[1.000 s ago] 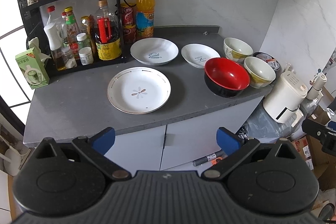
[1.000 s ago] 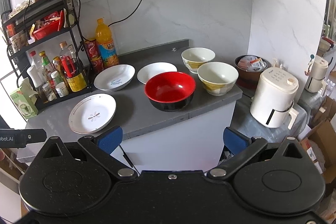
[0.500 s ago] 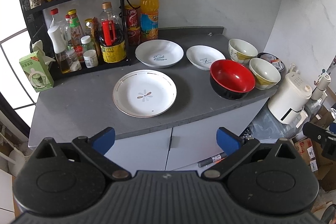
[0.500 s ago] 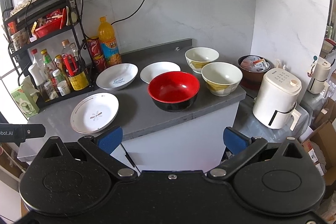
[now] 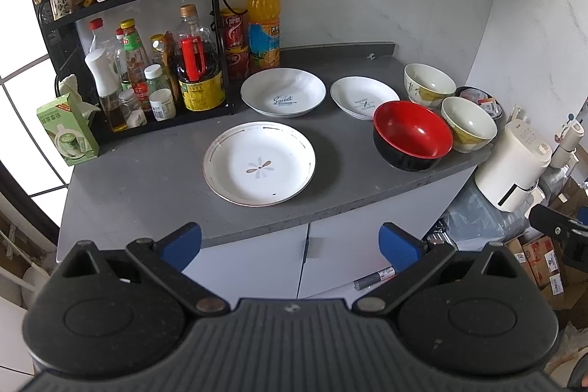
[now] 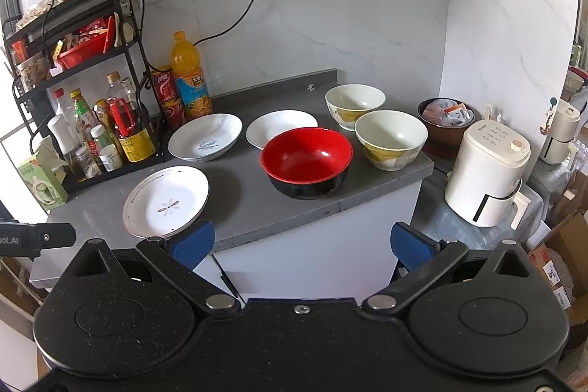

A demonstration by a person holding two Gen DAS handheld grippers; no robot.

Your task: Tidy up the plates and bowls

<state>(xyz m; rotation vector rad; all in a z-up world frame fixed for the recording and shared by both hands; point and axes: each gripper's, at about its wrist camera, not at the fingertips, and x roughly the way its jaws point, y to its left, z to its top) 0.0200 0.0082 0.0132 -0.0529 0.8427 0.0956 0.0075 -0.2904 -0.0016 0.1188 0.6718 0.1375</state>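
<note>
both grippers have edged closer to the desk [image 5: 154, 179] over the last second, so the approach is only beginning and nothing is stacked yet. the left gripper [image 5: 290, 243] and right gripper [image 6: 301, 241] hang with fingers apart, empty. the flower-print plate [image 5: 259, 163] lies nearest; the glossy red bowl [image 6: 306, 159] sits beside two cream bowls.

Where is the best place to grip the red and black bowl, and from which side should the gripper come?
Probably the rim of the red and black bowl, on the side nearest the counter's front edge. It stands upright, mouth open, so one finger can go inside and one outside, coming down from above. The cream bowl crowds its right side; the front side is free. The right gripper is open.
</note>
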